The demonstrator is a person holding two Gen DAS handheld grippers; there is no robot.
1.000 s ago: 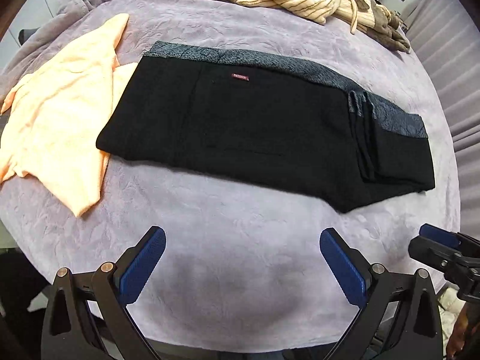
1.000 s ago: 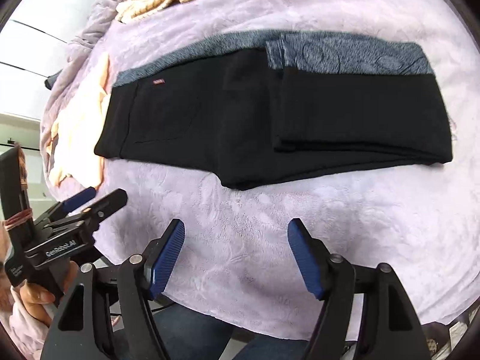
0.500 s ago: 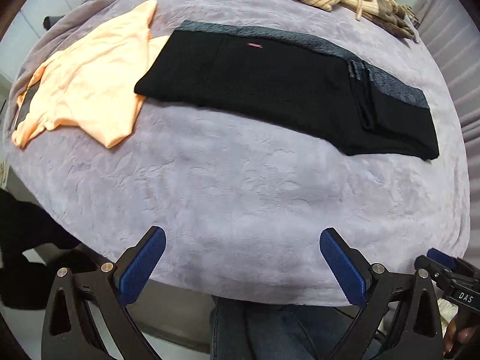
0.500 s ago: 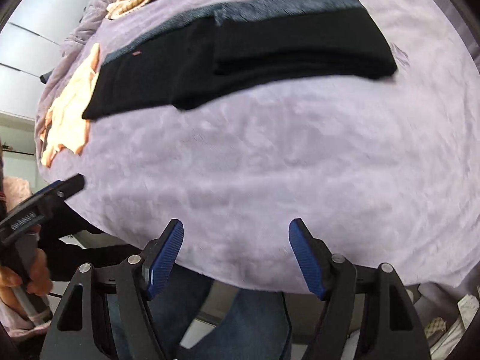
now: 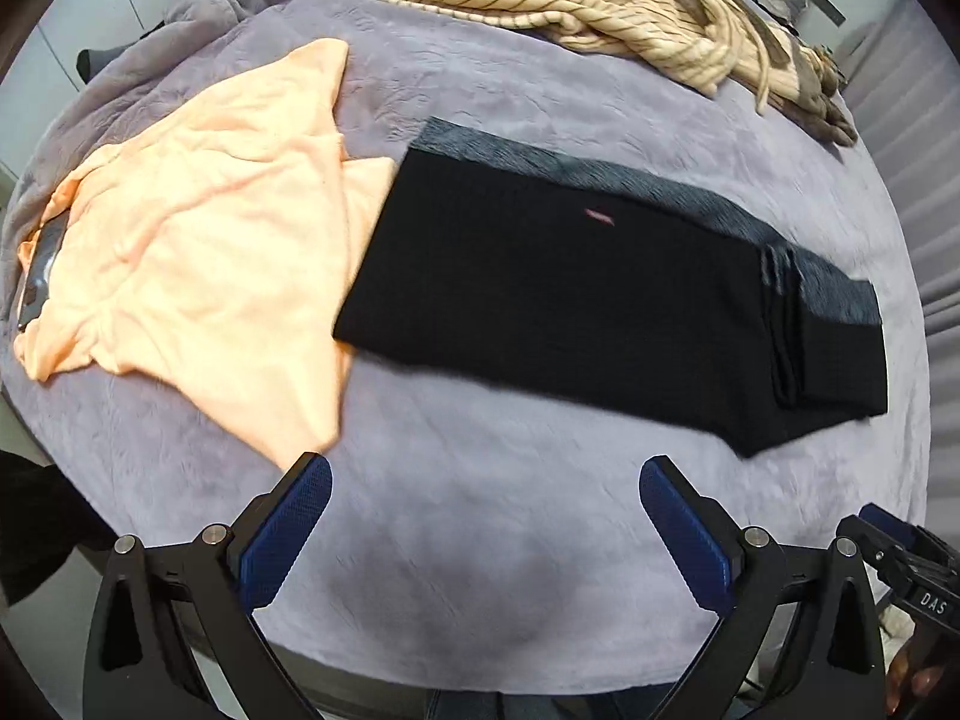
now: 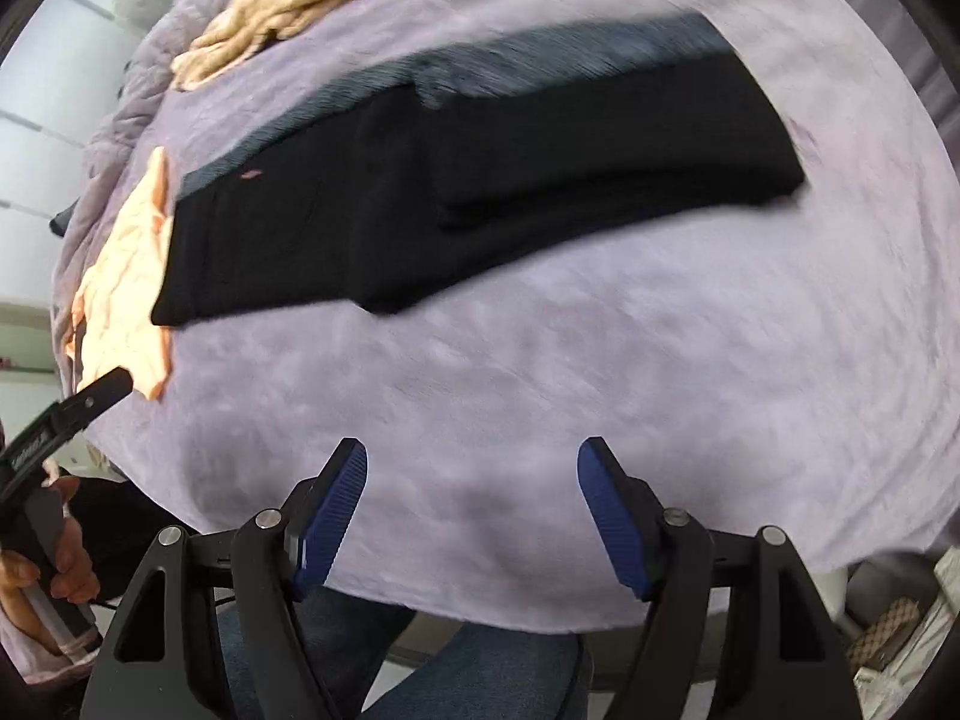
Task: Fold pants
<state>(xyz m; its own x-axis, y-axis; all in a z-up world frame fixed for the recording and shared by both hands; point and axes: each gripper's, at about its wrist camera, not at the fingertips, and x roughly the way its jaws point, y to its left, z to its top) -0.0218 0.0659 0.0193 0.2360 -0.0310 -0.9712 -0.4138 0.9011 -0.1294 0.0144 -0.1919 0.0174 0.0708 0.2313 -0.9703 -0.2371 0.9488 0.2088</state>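
The black pants (image 5: 588, 294) lie folded flat on the lilac blanket (image 5: 480, 516), grey waistband along the far edge, the leg part folded over at the right end. They also show in the right wrist view (image 6: 480, 180). My left gripper (image 5: 483, 516) is open and empty, above the blanket in front of the pants, not touching them. My right gripper (image 6: 473, 510) is open and empty, near the table's front edge, well short of the pants. Its tip shows at the left wrist view's lower right (image 5: 906, 558); the left gripper shows at the right wrist view's left (image 6: 72, 414).
An orange T-shirt (image 5: 198, 252) lies left of the pants, its edge touching their left end. A beige striped garment (image 5: 576, 6) is heaped at the back. The person's jeans (image 6: 468, 666) show below the table's front edge.
Both grippers have moved forward and down toward the table again after pulling back half a second ago. The pants lie as before. Both stay open.
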